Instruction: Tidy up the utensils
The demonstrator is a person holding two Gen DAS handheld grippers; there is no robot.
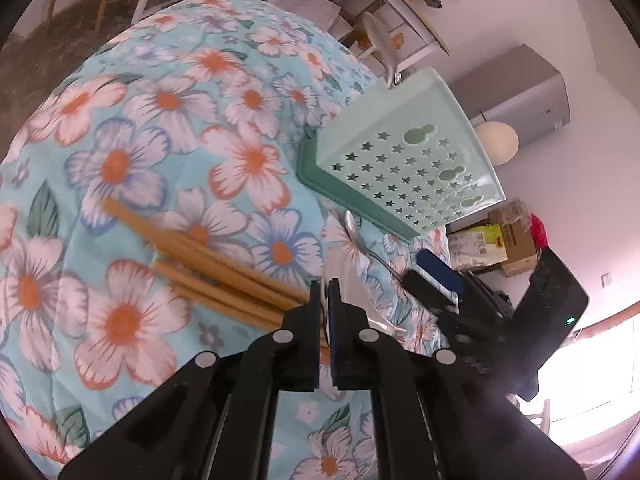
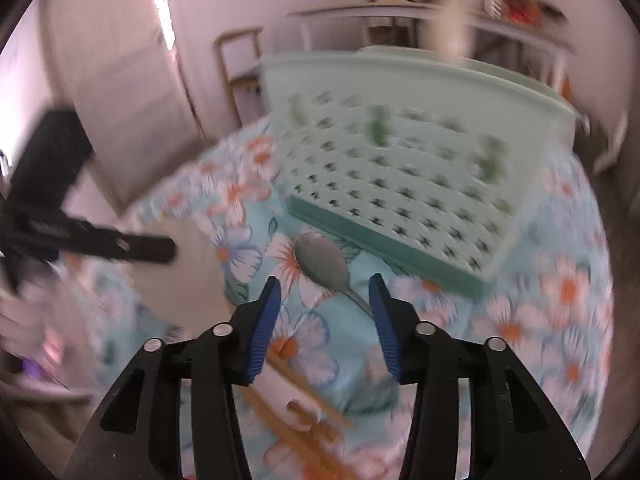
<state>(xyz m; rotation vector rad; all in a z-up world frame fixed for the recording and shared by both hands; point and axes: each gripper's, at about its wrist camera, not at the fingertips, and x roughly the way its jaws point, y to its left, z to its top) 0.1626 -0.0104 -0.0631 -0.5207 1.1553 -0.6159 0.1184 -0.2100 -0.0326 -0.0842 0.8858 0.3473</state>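
My left gripper (image 1: 325,286) is shut on a white spoon (image 1: 347,280), held just above the flowered cloth. Several wooden chopsticks (image 1: 208,264) lie on the cloth to its left. A metal spoon (image 1: 360,240) lies beyond it, beside a mint-green star-perforated basket (image 1: 404,160) with a white utensil (image 1: 380,40) standing in it. My right gripper (image 2: 324,284) is open and empty, its fingers either side of the metal spoon's (image 2: 322,264) handle, hovering above it. In the right wrist view the basket (image 2: 400,176) is ahead, and the white spoon (image 2: 288,400) and chopsticks (image 2: 304,420) lie below the fingers.
The flowered blue cloth (image 1: 160,160) covers a round table. The right gripper's black body (image 1: 480,312) shows at right in the left wrist view. The left gripper (image 2: 96,240) and a hand (image 2: 32,340) show at left in the right wrist view. Shelves and boxes (image 1: 500,244) stand beyond the table.
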